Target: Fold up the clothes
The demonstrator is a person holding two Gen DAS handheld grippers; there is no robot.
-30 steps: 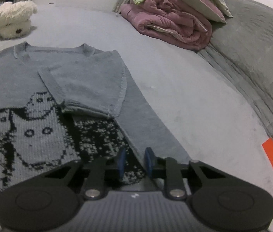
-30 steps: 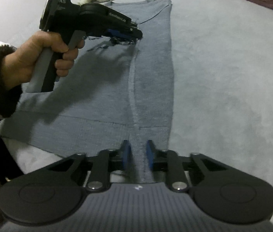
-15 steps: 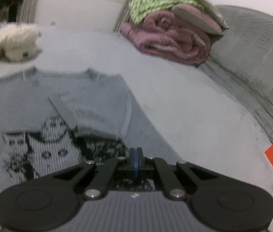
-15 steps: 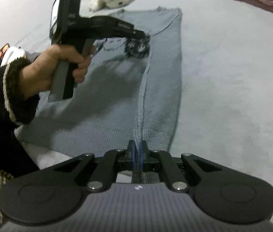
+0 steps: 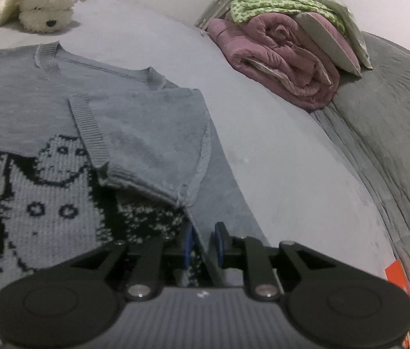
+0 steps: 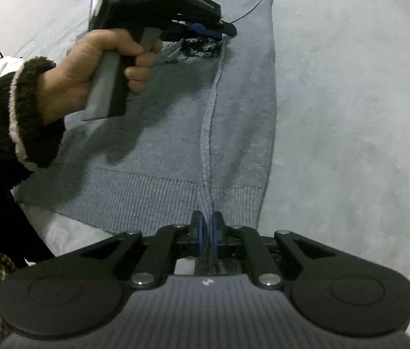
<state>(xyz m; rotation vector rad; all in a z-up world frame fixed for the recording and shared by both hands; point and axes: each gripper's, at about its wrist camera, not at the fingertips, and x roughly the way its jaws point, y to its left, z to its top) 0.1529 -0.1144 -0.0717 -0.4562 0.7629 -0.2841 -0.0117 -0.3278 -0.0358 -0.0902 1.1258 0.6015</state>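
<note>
One grey cat-patterned sweater (image 5: 135, 133), sleeve folded in

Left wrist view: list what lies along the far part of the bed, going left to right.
White plush dog → grey sweater's neckline → rolled pink quilt with the green patterned cloth on top → grey quilted cover.

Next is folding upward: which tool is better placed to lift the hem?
Right: right tool grips the sweater's hem. The left tool, jaws just opening around the side edge, is farther up.
</note>
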